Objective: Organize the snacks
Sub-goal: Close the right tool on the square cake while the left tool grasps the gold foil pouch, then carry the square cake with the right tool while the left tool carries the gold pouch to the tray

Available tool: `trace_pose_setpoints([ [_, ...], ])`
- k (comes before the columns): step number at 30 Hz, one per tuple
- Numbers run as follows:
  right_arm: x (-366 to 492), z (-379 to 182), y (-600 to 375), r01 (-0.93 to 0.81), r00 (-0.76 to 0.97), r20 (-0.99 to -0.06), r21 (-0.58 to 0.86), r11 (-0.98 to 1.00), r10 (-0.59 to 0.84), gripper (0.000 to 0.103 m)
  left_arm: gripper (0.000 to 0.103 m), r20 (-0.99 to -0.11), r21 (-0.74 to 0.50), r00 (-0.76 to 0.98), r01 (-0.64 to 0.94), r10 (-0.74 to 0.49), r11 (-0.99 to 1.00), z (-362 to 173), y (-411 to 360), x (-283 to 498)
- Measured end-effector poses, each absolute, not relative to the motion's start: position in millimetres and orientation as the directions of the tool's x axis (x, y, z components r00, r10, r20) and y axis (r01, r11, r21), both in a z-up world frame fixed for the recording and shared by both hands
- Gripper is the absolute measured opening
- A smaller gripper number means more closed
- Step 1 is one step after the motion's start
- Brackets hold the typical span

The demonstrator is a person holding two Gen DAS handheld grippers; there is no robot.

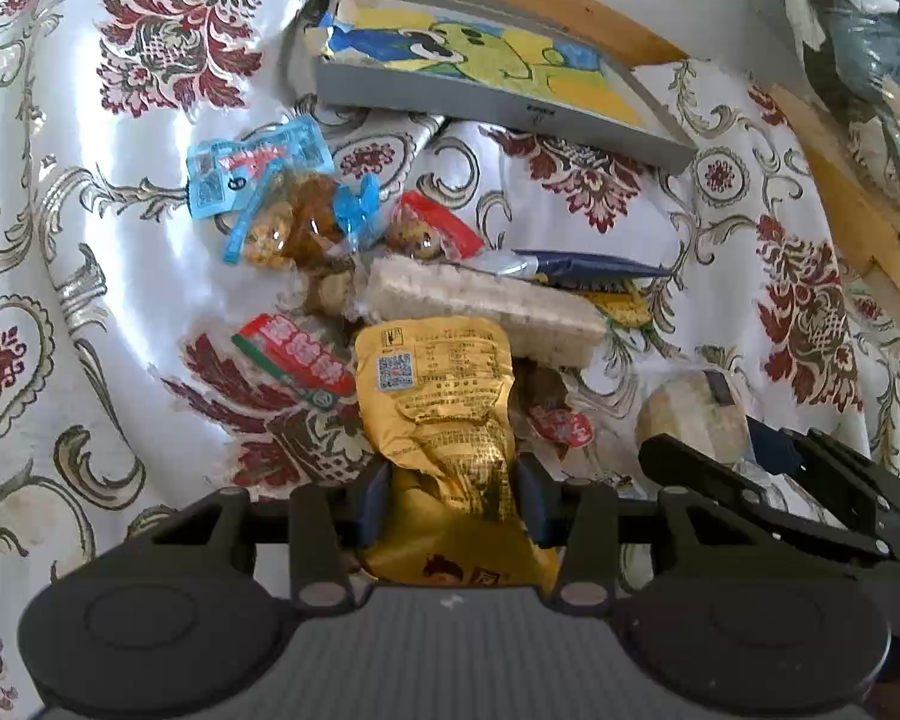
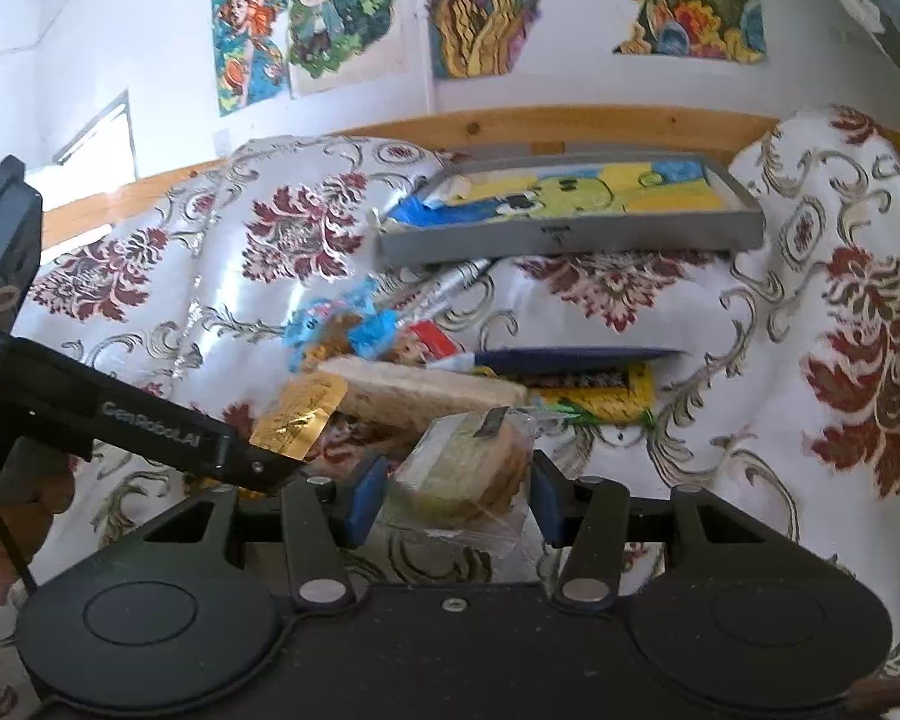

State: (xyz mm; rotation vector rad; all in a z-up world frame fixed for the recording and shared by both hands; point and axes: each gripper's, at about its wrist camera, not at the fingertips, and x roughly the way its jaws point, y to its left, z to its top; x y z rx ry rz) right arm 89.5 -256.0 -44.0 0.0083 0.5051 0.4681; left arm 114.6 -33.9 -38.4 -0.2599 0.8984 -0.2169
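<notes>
A gold foil snack packet [image 1: 444,396] sits between the blue pads of my left gripper [image 1: 455,501], which is shut on its lower half. My right gripper [image 2: 456,498] is shut on a round pastry in clear wrap [image 2: 468,468]. Seen from the right wrist, the left gripper [image 2: 288,456] comes in from the left with the gold packet [image 2: 300,414] at its tip. The pile of snacks lies on a floral cloth: a blue-wrapped bag [image 1: 270,204], a long pale rice bar [image 1: 480,300], a red packet [image 1: 294,360] and a dark blue packet [image 1: 588,267].
A grey tray [image 1: 498,108] with a painted cartoon inside lies tilted behind the pile, against a wooden rail [image 2: 510,120]. The cloth [image 1: 90,240] is rumpled and bulges high on the right. Paintings hang on the white wall [image 2: 120,30].
</notes>
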Motion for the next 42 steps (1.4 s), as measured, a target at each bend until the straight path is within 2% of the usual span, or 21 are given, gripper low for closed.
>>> trace_pose_setpoints([
  [5,90,-46,-255,-0.433,0.765,-0.473,0.126,0.893,0.437,0.052,0.047,-0.736,-0.320,0.611,0.068,-0.293,0.945,-37,-31,115],
  [15,84,-39,-257,-0.435,0.791,-0.441,0.079,0.897,0.423,0.051,0.046,-0.719,-0.325,0.631,0.065,-0.291,0.943,-32,-29,113],
  [33,98,-20,-268,-0.418,0.824,-0.385,0.082,0.905,0.416,0.051,0.046,-0.689,-0.303,0.675,0.062,-0.264,0.951,-12,-22,131],
  [42,134,-4,-262,-0.480,0.806,-0.358,0.070,0.874,0.472,0.051,0.046,-0.657,-0.301,0.694,0.116,-0.294,0.947,9,-31,164],
])
